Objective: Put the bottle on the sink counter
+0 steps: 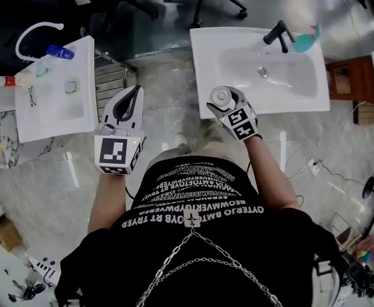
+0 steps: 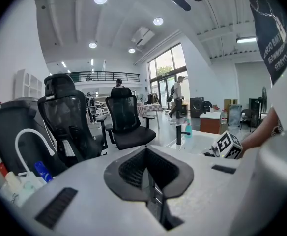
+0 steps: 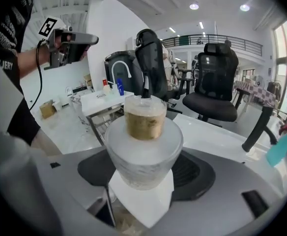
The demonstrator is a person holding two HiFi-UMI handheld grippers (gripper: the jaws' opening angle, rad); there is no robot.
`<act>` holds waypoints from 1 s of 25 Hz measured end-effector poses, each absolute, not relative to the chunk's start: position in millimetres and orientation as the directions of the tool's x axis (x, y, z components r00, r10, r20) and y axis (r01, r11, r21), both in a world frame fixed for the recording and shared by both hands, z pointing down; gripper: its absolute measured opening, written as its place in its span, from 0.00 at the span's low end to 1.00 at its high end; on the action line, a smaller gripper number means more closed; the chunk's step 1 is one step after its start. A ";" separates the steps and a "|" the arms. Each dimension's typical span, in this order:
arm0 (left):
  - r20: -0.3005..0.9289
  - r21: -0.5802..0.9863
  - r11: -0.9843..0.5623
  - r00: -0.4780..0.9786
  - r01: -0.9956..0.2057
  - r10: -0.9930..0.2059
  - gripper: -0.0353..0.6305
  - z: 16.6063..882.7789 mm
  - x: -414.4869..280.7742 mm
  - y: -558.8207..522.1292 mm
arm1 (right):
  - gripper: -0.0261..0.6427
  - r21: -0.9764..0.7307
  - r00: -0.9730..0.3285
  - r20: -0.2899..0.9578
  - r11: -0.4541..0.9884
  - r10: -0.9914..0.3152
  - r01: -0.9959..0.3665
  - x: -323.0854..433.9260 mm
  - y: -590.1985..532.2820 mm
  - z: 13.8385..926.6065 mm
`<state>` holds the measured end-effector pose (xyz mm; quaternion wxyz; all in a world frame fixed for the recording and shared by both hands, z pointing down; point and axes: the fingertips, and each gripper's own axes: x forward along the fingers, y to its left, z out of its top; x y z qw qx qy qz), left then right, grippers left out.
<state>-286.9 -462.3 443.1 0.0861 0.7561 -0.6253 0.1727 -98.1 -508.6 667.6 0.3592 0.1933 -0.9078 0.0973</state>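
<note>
The bottle [image 1: 221,96] is frosted glass with a gold collar and a clear cap. In the right gripper view the bottle [image 3: 143,151] fills the middle, cap pointing away. My right gripper [image 1: 225,102] is shut on it, just in front of the front left edge of the white sink counter [image 1: 206,50]. From its own camera the right gripper [image 3: 144,183] shows dark pads on both sides of the glass body. My left gripper [image 1: 133,94] hangs in the air between the two sinks, and its own view shows the left gripper [image 2: 151,178] with jaws closed together on nothing.
The right sink has a black faucet [image 1: 278,34] and a teal bottle [image 1: 305,41] at its back. A second white sink [image 1: 52,117] at the left carries a white faucet [image 1: 33,31], a blue bottle [image 1: 60,52] and small items. Black office chairs [image 2: 129,119] stand behind.
</note>
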 end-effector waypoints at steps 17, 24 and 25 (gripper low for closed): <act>0.442 -0.099 -0.181 0.120 -0.978 -0.889 0.06 467.4 -295.2 -452.9 | 0.53 -0.085 -0.626 0.762 0.933 -0.165 -0.350 -99.5 -500.1 763.4; 0.441 -0.097 -0.178 0.118 -0.979 -0.890 0.06 467.3 -300.4 -440.6 | 0.53 -0.018 -0.624 0.751 0.938 -0.216 -0.346 -103.7 -496.0 761.1; 0.437 -0.096 -0.182 0.123 -0.978 -0.891 0.06 466.5 -300.3 -439.8 | 0.53 -0.004 -0.619 0.752 0.938 -0.225 -0.345 -103.6 -494.9 762.1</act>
